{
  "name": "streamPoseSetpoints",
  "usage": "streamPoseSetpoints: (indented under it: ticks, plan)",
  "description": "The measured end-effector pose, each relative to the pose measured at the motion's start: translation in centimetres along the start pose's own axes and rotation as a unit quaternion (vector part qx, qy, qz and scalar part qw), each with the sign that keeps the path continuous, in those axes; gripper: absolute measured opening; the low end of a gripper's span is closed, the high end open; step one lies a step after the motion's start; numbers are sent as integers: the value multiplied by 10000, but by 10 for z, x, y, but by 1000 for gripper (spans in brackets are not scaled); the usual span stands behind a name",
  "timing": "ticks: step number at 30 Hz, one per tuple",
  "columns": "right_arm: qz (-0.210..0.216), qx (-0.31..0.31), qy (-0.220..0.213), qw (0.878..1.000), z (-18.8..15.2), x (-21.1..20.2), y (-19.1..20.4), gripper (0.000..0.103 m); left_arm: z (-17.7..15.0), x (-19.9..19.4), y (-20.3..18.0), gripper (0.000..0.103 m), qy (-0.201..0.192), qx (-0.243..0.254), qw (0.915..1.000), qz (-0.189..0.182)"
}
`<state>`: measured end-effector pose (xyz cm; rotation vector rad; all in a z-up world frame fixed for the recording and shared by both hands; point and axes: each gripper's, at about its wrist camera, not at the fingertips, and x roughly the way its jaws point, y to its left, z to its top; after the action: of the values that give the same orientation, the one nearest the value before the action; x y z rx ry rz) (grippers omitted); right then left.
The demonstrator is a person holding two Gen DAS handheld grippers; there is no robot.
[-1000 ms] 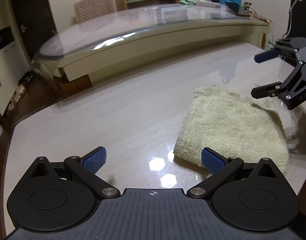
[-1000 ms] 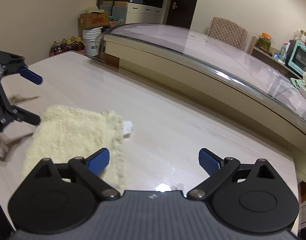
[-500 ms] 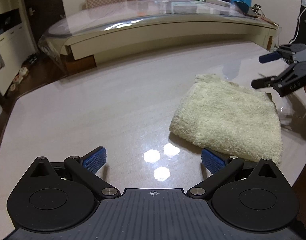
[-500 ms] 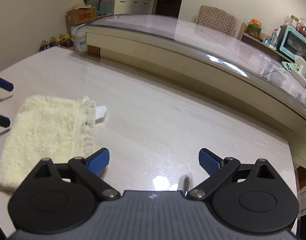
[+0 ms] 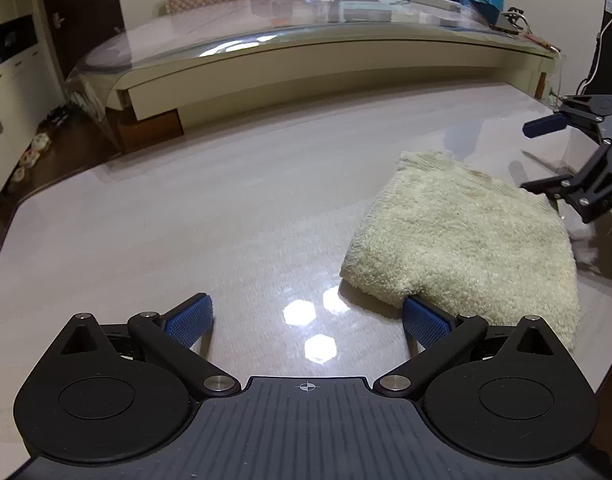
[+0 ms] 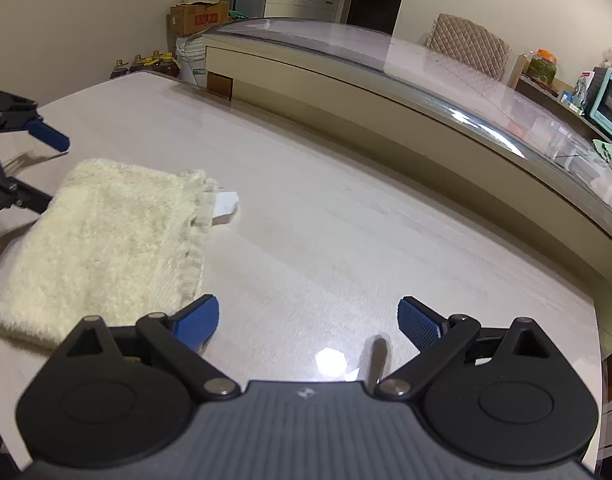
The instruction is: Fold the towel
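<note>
A cream terry towel (image 5: 466, 236) lies folded into a thick rectangle on the pale wooden table (image 5: 186, 216). It also shows in the right wrist view (image 6: 106, 240), with a white label (image 6: 225, 207) sticking out at its far edge. My left gripper (image 5: 308, 320) is open and empty, just left of the towel's near corner. My right gripper (image 6: 308, 318) is open and empty, beside the towel's right edge. Each gripper appears in the other's view, the right one (image 5: 546, 156) and the left one (image 6: 38, 172), on opposite sides of the towel.
A long glass-topped counter (image 5: 306, 40) runs behind the table. A quilted chair (image 6: 468, 46) stands beyond it, with a teal oven (image 6: 608, 104), boxes and bottles (image 6: 146, 66) along the walls. The table's edge drops off at left (image 5: 10, 216).
Both grippers stayed open and shifted slightly around the towel. The right gripper came back closer to the towel; the towel itself lies still.
</note>
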<state>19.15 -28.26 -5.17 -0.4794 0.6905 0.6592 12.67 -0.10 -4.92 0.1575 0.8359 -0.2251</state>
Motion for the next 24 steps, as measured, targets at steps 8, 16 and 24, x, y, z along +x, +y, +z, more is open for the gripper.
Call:
streamPoseSetpoints:
  ticks: [8, 16, 24]
  plan:
    - [-275, 308, 45, 9991, -13, -20, 27, 97, 19, 13, 8, 103, -6, 452, 9990, 39]
    - [-736, 666, 28, 9951, -20, -35, 66, 97, 46, 31, 15, 103, -24, 1163, 9931, 131]
    - [-980, 643, 7, 9931, -20, -42, 75, 98, 55, 39, 13, 103, -87, 1370, 9905, 46]
